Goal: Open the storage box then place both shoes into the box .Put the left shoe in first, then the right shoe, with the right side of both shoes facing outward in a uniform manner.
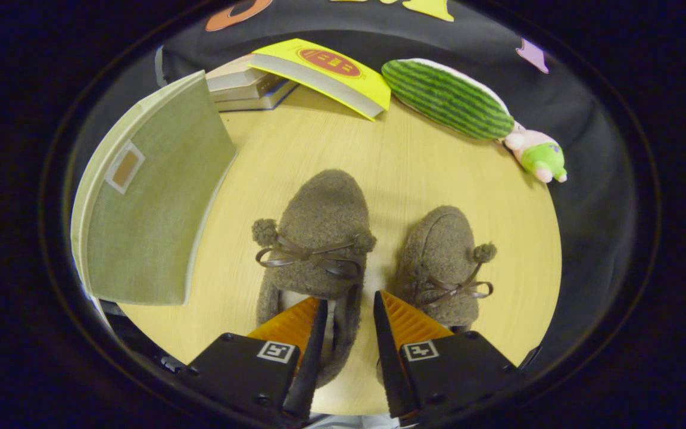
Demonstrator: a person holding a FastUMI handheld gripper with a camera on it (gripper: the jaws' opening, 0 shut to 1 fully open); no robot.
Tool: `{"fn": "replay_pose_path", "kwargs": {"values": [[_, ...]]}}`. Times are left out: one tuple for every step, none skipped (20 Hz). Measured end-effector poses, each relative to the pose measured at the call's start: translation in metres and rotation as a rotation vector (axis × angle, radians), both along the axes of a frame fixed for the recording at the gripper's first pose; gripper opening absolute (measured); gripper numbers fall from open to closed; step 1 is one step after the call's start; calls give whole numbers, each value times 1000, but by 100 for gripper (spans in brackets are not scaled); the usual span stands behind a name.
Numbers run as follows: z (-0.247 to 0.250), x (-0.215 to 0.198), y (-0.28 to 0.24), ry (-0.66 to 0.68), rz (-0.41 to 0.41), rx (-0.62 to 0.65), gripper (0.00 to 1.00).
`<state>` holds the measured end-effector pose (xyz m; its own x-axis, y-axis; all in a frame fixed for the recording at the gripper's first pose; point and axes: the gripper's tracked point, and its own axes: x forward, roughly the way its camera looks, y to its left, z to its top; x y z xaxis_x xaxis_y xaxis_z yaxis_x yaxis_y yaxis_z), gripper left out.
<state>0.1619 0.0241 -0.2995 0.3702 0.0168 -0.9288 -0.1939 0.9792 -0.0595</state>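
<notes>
Fuzzy brown left shoe (319,238) lies under the parted, empty gripper (346,310); right shoe (445,262) at two o'clock.

The gripper (346,310) is held part-open above two fuzzy brown slippers: the left slipper (319,238) and the right slipper (447,262). A closed green storage box (152,196) stands near the table's (390,161) left edge.

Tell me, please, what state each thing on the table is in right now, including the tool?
Storage box: lid shut, left of the shoes.
Left shoe: upright on the table, its side wall between the tool's fingers.
Right shoe: upright on the table, free, beside the other shoe.
Tool: open, fingers not pressing anything.
Yellow book: resting tilted on a stack of books.
</notes>
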Motion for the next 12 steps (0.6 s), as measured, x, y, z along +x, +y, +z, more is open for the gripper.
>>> {"fn": "replay_pose_path", "kwargs": {"values": [[-6, 0, 2, 22, -13, 9, 47], [-8, 3, 6, 23, -19, 28, 37], [-8, 3, 7, 24, -18, 35, 34], [-6, 4, 5, 17, -24, 26, 23], [-7, 4, 5, 16, -48, 33, 18], [-5, 2, 6, 21, -70, 50, 8], [-3, 2, 6, 27, -74, 65, 7], [0, 2, 7, 35, -88, 95, 7], [2, -1, 7, 48, -107, 123, 7], [7, -3, 7, 60, -121, 140, 6], [12, -4, 7, 61, -136, 155, 6], [18, -6, 8, 59, -140, 169, 7]]}}
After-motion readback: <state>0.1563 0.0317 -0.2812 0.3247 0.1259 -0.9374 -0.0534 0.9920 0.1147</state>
